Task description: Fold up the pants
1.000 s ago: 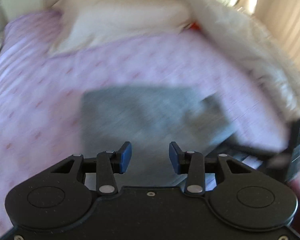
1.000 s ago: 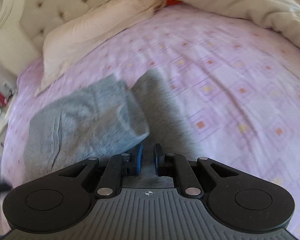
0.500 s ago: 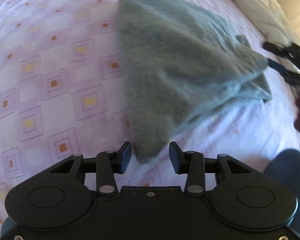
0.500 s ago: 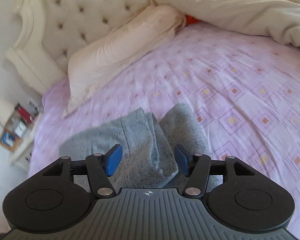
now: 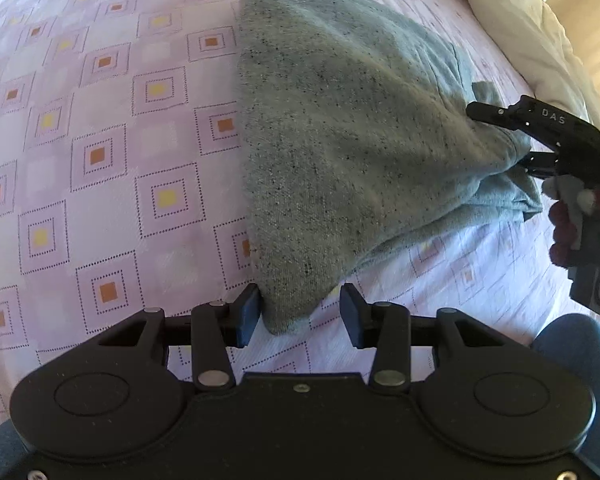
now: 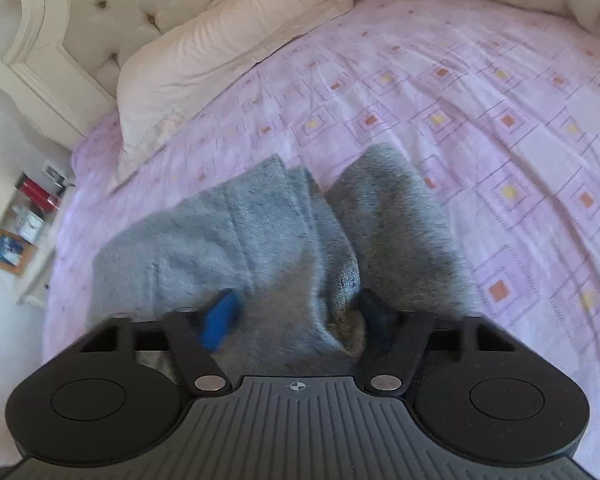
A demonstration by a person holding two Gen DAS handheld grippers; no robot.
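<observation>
left tongs (image 5: 299,312): wide, straddling pants (image 5: 352,128) corner | right tongs (image 6: 296,316): wide over pants | pillow (image 6: 236,48) beyond

Pants (image 5: 352,140) lie folded on the bed (image 5: 100,160), one corner sitting between the spread fingers of the left gripper (image 5: 299,312). Right gripper (image 6: 296,316) is over the opposite edge, fabric between its parted fingers too. Pillow (image 6: 228,52) lies behind the pants, against the headboard (image 6: 100,8); nightstand (image 6: 24,232) sits left of the bed.
</observation>
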